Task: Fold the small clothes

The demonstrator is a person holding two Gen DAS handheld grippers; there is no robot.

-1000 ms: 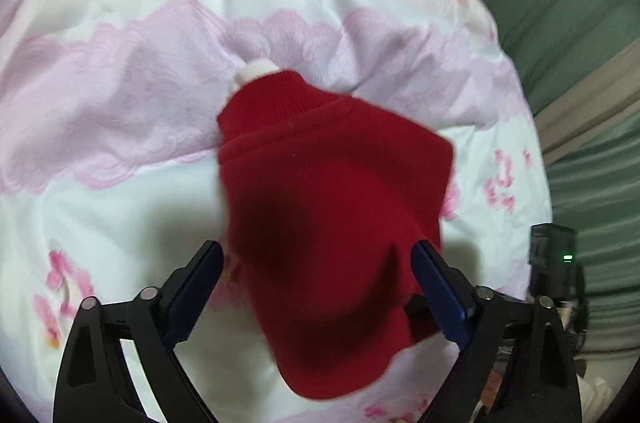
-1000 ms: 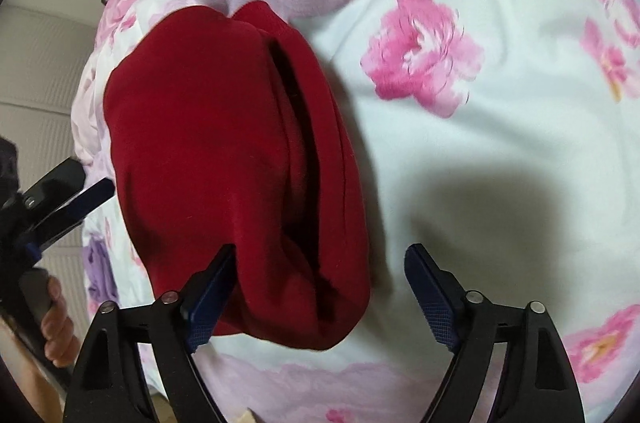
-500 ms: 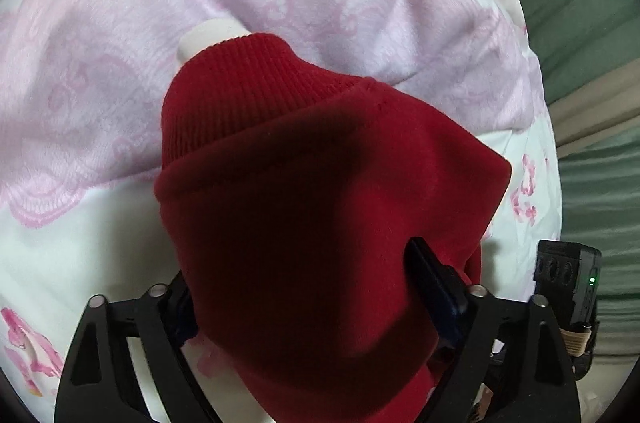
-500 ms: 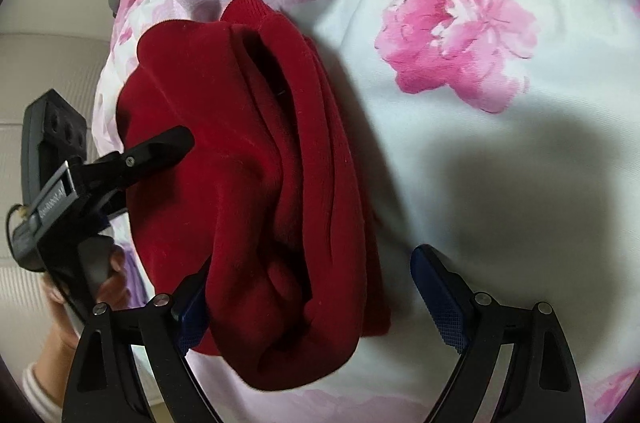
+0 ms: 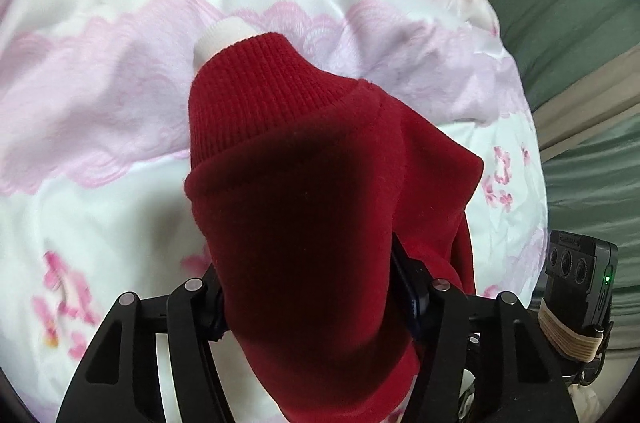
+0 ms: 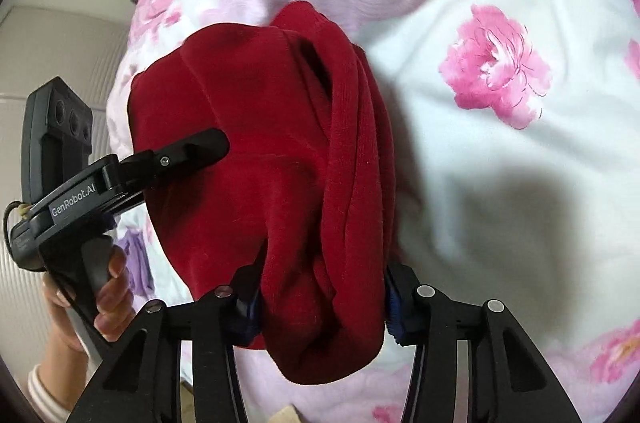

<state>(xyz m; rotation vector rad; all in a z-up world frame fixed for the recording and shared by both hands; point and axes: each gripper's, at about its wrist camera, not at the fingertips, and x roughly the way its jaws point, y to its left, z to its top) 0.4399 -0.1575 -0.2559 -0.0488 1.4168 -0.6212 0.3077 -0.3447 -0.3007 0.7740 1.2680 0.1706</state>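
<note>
Red garment [image 5: 304, 223] bunched on bed [image 5: 100, 103], pinched by left gripper [image 5: 308, 303] and right gripper [image 6: 320, 303]; folding looks midway, layers doubled, not flat.

"genrobot.ai" in white letters stands on the left gripper [image 6: 188, 153] body, its last letters cut off.
</note>
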